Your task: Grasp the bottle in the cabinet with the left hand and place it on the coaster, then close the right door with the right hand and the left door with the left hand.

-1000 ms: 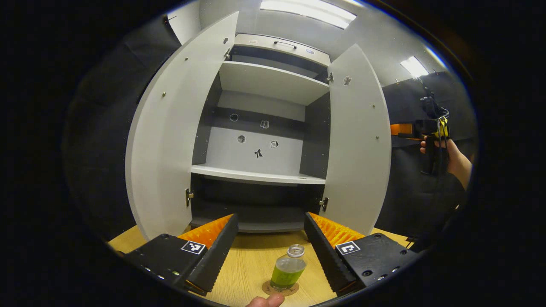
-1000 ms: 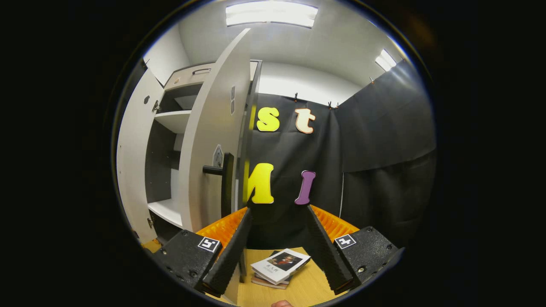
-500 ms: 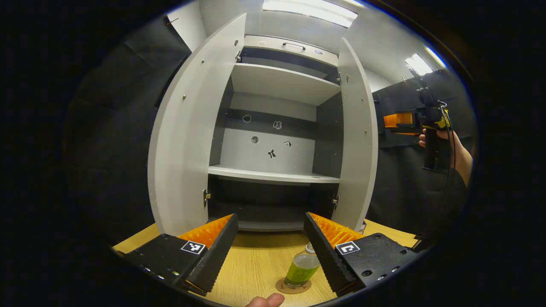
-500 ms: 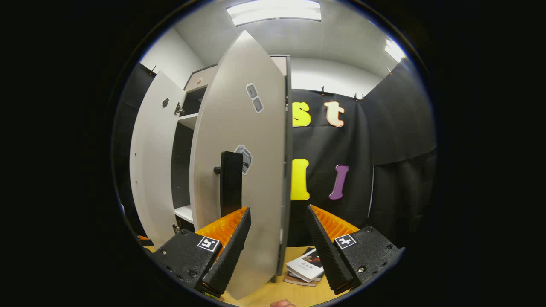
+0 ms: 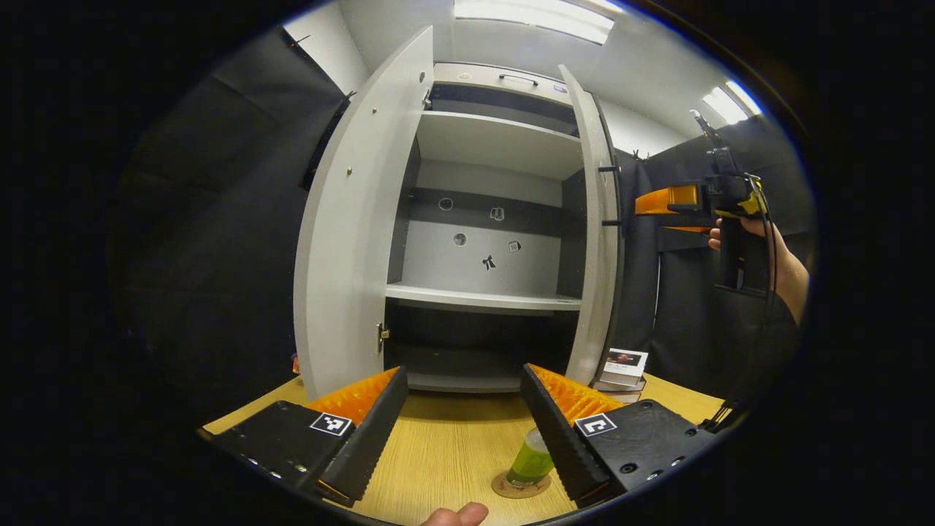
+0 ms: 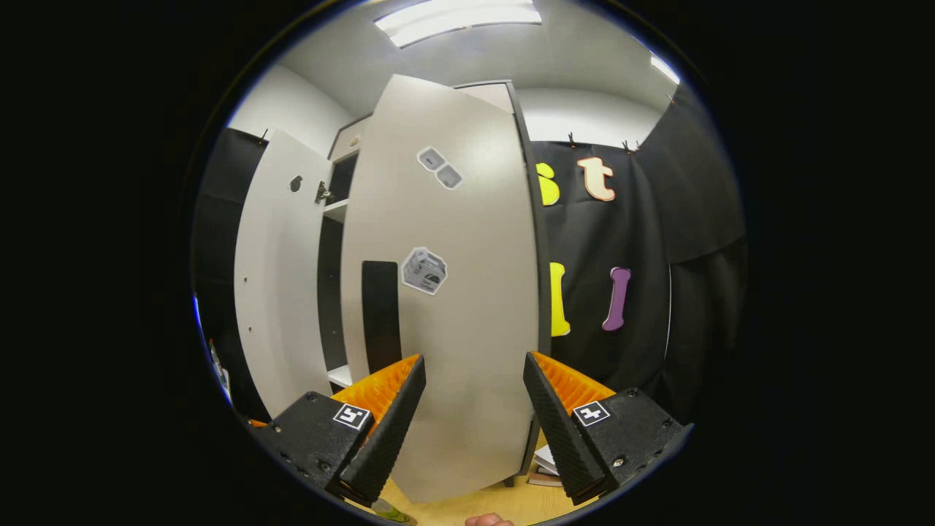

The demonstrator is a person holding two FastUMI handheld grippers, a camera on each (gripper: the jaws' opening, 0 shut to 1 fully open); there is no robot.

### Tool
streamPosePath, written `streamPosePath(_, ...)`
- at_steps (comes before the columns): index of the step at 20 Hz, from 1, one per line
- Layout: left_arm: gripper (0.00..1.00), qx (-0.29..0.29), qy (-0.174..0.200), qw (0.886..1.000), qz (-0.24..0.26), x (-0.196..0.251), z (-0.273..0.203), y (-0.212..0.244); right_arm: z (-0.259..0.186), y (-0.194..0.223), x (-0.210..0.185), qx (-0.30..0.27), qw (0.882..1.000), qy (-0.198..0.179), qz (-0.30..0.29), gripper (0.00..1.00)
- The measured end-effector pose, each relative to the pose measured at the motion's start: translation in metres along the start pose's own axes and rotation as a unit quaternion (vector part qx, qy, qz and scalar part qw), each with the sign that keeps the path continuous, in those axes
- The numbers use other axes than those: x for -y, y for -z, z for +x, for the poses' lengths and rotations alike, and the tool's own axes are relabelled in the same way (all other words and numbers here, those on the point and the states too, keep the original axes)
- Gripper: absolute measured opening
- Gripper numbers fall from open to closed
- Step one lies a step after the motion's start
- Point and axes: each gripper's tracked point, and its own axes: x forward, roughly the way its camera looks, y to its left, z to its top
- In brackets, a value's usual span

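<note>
The green bottle (image 5: 532, 462) stands upright on the round coaster (image 5: 520, 486) on the wooden table, partly behind one finger of my left gripper (image 5: 464, 431). That gripper is open, empty and a little back from the bottle. The cabinet's left door (image 5: 350, 234) stands wide open. Its right door (image 5: 595, 241) is half swung in and seen nearly edge-on. My right gripper (image 6: 471, 431) is open and faces the outer face of the right door (image 6: 453, 307), close to it, with the black handle (image 6: 381, 314) to its left. A hand holds the right gripper (image 5: 661, 203) beyond that door.
The cabinet shelves (image 5: 482, 298) are bare. A small stack of books (image 5: 621, 365) lies on the table (image 5: 445, 453) right of the cabinet, beside the right door's lower edge. Black cloth walls close in both sides. The left door (image 6: 281, 285) juts out toward the table front.
The right door has swung from wide open to about half shut. My right gripper has come round to face its outer side. My left gripper has drifted left, so the bottle sits further right.
</note>
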Motion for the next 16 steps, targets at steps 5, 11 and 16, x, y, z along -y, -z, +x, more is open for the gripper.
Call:
streamPosePath(5, 0.95, 0.003, 0.009, 1.000, 0.003, 0.005, 0.000, -0.005, -0.014, -0.010, -0.005, 0.024, 1.000, 0.008, -0.019, 0.83)
streamPosePath(11, 0.95, 0.006, 0.036, 0.999, -0.005, 0.026, 0.006, -0.015, -0.049, 0.004, -0.009, 0.037, 0.998, 0.034, -0.028, 0.83)
streamPosePath(16, 0.95, 0.008, 0.058, 0.998, 0.007, 0.041, 0.008, -0.023, -0.076, 0.031, -0.014, 0.023, 0.999, 0.039, -0.027, 0.83)
